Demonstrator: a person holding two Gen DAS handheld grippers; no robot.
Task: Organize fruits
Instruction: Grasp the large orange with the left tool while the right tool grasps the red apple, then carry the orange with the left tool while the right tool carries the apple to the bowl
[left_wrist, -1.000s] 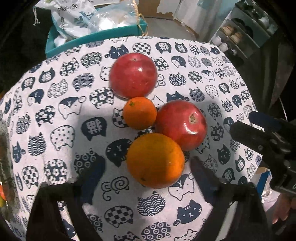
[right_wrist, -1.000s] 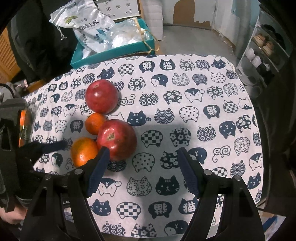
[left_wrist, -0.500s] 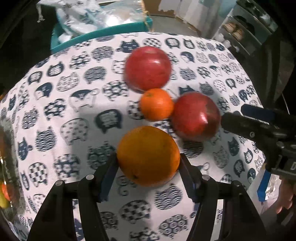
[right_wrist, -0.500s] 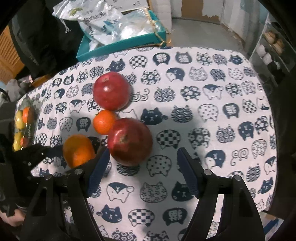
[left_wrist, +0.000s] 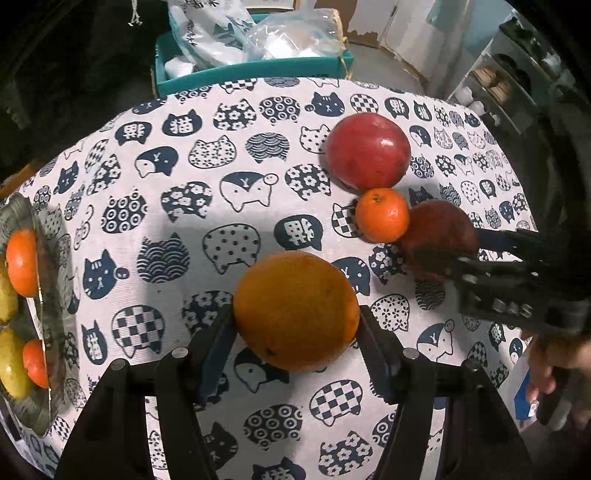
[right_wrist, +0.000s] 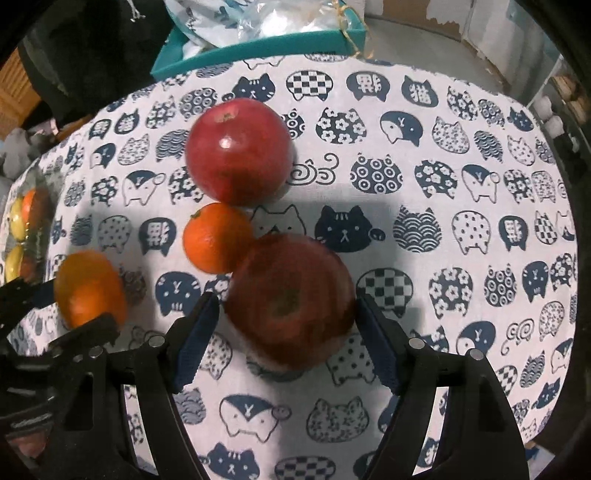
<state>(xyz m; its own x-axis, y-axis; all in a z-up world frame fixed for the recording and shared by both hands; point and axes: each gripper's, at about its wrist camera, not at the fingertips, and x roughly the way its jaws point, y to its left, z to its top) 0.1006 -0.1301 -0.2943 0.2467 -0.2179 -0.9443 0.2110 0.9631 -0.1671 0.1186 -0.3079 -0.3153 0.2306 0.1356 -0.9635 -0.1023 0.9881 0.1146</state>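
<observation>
My left gripper is shut on a large orange, its blue pads pressing both sides, just over the cat-print tablecloth. To the right lie a far red apple, a small mandarin and a near red apple. My right gripper points down over that near red apple. Its jaws are opening, and a small gap shows between the apple and each pad. The right wrist view also shows the far apple, the mandarin and the held orange.
A silvery bowl with oranges and yellow-green fruit sits at the table's left edge. A teal box full of plastic bags stands behind the table. A hand holds the right gripper at the right edge, with shelves beyond.
The left gripper shut on the large orange and carried it left, away from the other fruit. The right gripper sank until its fingers straddle the near red apple.
</observation>
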